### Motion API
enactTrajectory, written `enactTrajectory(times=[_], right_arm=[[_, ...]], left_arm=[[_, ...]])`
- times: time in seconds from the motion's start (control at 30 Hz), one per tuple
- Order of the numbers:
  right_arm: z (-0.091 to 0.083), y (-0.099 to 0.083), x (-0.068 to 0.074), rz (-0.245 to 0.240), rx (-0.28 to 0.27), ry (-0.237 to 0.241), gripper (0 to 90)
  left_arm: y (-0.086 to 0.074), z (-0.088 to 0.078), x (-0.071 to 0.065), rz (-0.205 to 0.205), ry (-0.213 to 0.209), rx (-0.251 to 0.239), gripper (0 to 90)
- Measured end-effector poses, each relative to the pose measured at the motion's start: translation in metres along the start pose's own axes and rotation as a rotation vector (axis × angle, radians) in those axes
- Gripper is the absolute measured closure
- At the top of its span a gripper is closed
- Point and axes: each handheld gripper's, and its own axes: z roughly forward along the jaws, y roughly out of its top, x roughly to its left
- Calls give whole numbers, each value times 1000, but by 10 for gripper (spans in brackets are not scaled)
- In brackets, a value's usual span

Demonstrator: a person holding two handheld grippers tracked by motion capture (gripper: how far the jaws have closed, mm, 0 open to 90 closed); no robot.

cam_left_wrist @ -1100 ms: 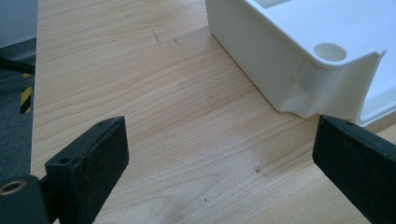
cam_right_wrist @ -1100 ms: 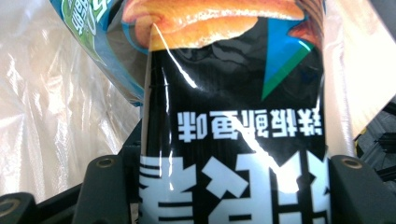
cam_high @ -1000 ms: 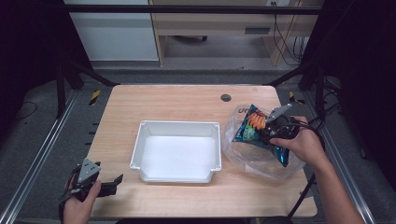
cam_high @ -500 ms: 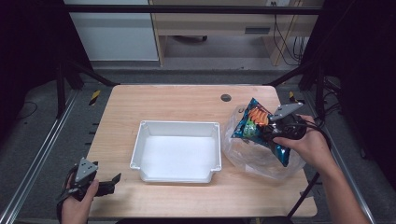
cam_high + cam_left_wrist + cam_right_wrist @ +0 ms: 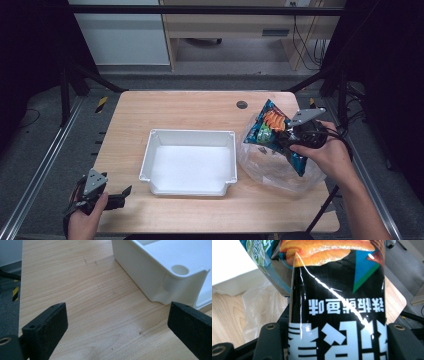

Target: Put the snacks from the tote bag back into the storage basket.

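Wood table (image 5: 200,107) mostly bare; white bin (image 5: 155,142) at centre, clear bag (image 5: 270,172) near R edge. R gripper (image 5: 289,136) clamped on snack bag (image 5: 272,122), lifted above clear bag. L gripper (image 5: 122,196) jaws wide apart, nothing between, at front-L edge, just short of bin corner.

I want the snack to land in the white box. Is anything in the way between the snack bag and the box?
Nothing visible blocks it. The right gripper is shut on the snack bag, lifted above the clear plastic bag. Bare table lies between it and the white bin, which looks empty.
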Motion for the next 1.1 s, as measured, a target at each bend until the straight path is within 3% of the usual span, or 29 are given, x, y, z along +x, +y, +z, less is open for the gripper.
enactTrajectory(times=[0.53,1.1], right_arm=[[-7,16,11,-6,-59,-11,422],[-1,40,26,-33,-93,3,423]], left_arm=[[-1,-1,5,-14,8,-6,24],[-1,-1,6,-22,10,-6,25]])
